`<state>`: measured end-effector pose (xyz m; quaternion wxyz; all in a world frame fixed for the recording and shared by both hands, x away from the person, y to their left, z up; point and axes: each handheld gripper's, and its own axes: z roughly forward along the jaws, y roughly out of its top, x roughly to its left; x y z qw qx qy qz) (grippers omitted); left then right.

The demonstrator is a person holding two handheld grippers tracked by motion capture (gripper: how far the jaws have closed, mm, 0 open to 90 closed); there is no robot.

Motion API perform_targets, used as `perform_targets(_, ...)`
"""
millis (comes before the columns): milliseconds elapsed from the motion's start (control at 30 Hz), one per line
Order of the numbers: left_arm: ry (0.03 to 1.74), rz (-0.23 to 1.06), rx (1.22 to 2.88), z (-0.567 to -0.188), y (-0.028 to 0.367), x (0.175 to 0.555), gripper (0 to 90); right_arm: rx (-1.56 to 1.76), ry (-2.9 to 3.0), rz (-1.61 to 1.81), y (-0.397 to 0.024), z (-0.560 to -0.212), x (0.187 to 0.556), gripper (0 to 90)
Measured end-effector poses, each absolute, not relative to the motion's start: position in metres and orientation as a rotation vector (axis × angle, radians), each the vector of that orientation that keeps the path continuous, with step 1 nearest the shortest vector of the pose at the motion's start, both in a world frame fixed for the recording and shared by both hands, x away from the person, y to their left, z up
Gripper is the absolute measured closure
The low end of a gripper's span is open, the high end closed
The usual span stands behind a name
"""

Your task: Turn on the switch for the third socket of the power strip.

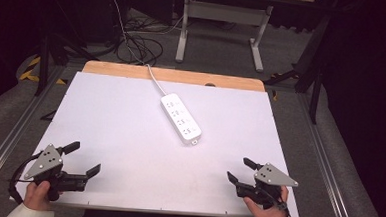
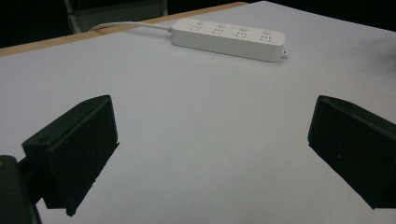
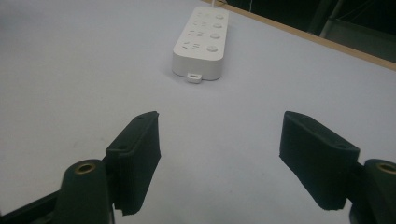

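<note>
A white power strip [image 1: 181, 119] lies mid-table, well apart from both grippers; left gripper [image 1: 82, 158] and right gripper [image 1: 241, 171] spread wide, grasping nothing

Bright, evenly lit white table [image 1: 129, 135] — dark surroundings, soft shadows, slight blur

No readable text, label or number appears on anything here.

The white power strip [image 1: 181, 119] with 4 sockets lies flat, angled mid-table, well ahead of my grippers.
</note>
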<state>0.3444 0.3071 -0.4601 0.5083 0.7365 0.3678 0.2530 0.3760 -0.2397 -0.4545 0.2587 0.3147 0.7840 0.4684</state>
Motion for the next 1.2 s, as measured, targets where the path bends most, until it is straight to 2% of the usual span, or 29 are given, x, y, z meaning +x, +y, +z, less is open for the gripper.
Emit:
perform_targets(200, 0.898, 0.649, 1.785, -0.460, 0.306, 0.344, 1.9, 0.865, 2.140, 1.276, -0.240, -0.454, 0.377, 29.7)
perform_targets(767, 0.906, 0.641, 1.798, -0.458, 0.305, 0.342, 1.9, 0.859, 2.145, 1.275, -0.240, -0.451, 0.377, 29.7)
perform_targets(1200, 0.906, 0.643, 1.818, -0.457, 0.305, 0.341, 2.0, 0.851, 2.177, 1.253, -0.234, -0.435, 0.384, 29.7)
